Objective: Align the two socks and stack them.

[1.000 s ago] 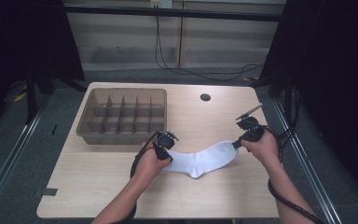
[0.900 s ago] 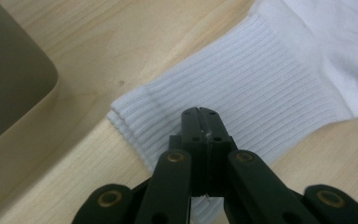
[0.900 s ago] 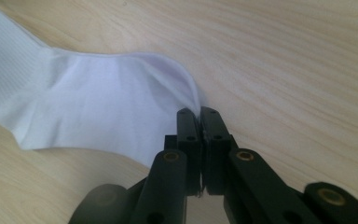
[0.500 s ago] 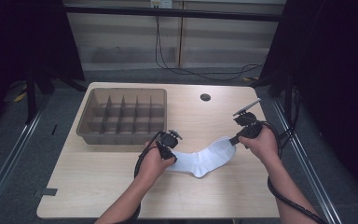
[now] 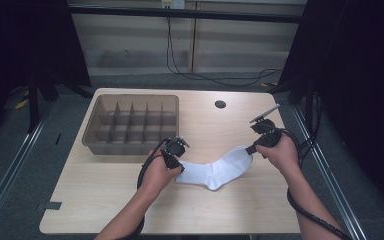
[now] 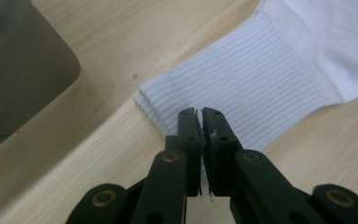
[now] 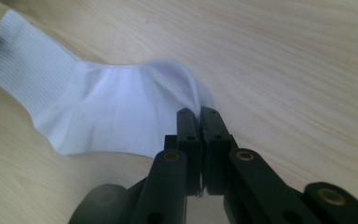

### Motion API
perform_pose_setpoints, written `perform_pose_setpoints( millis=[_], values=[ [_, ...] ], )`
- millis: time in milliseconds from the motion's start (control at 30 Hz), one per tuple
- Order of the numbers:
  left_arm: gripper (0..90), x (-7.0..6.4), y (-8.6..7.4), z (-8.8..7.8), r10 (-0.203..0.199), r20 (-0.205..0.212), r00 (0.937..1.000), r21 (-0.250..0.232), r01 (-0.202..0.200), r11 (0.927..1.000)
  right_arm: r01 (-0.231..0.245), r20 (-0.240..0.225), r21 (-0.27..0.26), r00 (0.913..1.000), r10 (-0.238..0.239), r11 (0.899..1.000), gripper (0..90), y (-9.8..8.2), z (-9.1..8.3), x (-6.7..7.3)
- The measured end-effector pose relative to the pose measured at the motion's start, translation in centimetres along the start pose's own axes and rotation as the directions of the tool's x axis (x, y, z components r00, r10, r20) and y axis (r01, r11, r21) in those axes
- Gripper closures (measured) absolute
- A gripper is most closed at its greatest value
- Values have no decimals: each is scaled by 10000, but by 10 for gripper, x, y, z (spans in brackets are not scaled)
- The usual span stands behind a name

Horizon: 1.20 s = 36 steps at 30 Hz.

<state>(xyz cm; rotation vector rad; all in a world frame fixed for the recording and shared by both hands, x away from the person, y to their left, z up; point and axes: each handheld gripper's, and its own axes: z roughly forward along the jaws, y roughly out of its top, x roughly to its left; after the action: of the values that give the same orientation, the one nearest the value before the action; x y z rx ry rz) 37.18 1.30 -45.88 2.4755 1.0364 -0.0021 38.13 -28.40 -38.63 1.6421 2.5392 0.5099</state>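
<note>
High view — white sock [image 5: 215, 172] flat on table [image 5: 260, 210], left gripper [image 5: 176, 165] clamped on its cuff, right gripper [image 5: 251, 149] on its toe.

High view sits above my side of the table [image 5: 130, 210], faces forward and down, far enough to take in the whole tabletop. Camera on my left gripper [image 6: 199, 122] looks along its black jaws, very near the ribbed cuff of the white sock [image 6: 261, 79]. Camera on my right gripper [image 7: 198, 122] looks along its jaws, close on the sock's other end. All three views share the sock and the wood around it.
</note>
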Motion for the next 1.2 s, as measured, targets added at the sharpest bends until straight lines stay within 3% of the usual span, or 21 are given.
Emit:
perform_pose_setpoints(
  millis=[267,500,733,933,1100,1200],
  values=[
    [879,-1,0,5,114,-41,9999,129,-114,9999,169,-134,-13,9998,-169,9999,885,6,-5,13],
    [889,-14,3,18,-49,25,10000,-76,50,10000,175,-162,-111,9997,-176,9998,885,13,-14,21],
    [896,-22,9,22,43,-69,10000,-116,-43,9999,357,-266,-181,9990,-361,9992,885,19,-20,34],
    [897,-29,14,26,74,89,9999,-236,-72,9997,612,-385,-268,9973,-622,9978,885,25,-21,47],
    [855,-31,15,22,132,290,9995,-342,-122,9993,871,-367,-171,9955,-877,9961,885,31,-17,58],
    [855,-28,13,13,64,179,9998,-460,-56,9989,880,-333,-163,9955,-885,9960,885,31,-16,58]
  ],
)
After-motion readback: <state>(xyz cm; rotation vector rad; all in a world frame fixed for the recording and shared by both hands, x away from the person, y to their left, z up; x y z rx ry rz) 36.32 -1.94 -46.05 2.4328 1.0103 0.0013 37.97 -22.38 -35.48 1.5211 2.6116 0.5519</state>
